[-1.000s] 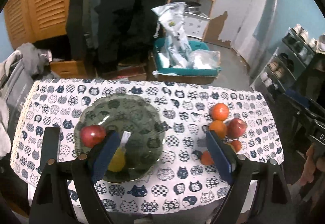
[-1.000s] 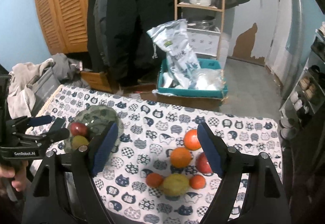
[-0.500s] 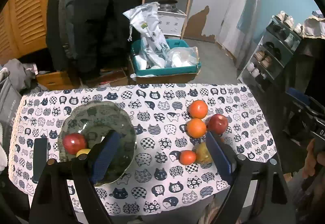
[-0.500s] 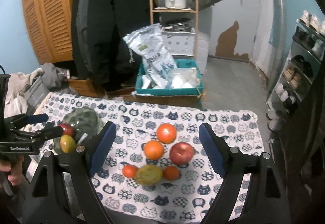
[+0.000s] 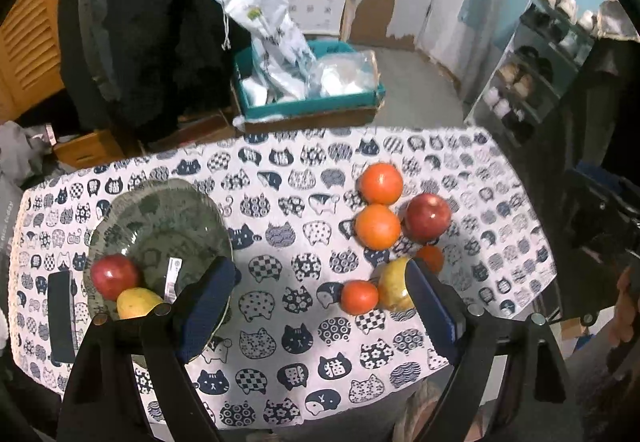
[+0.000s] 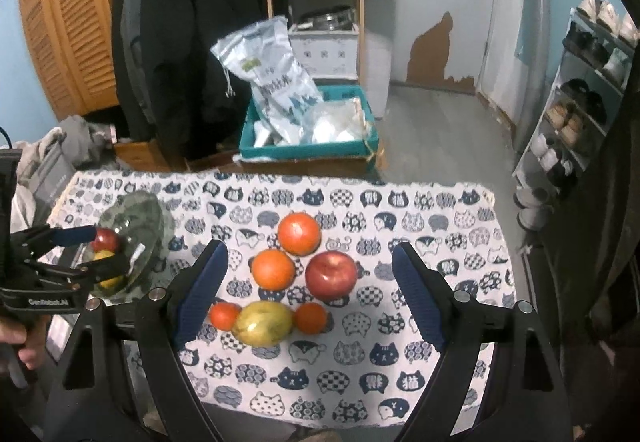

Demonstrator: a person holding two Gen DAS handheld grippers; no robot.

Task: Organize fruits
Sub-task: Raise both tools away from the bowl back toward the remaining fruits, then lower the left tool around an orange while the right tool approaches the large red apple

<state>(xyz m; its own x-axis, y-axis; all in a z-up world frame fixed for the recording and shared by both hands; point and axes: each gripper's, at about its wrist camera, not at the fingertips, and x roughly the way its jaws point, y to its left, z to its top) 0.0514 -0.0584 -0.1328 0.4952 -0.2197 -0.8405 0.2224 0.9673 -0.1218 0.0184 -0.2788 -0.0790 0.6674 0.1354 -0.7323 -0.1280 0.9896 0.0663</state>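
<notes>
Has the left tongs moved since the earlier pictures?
Yes. The left tongs has shifted right, away from the glass bowl, which it framed before, toward the fruit pile by the yellow mango.

Home entryway: hanging coat (image 6: 188,33); shoe rack (image 6: 576,109)

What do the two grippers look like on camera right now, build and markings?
Both match: black angular frames with silver bolts, each finger ending in a ribbed dark-blue pad. The right gripper shows this close up. In the right wrist view, the left gripper carries white "GenRobot.AI" lettering on its black body, held by a bare hand.
</notes>
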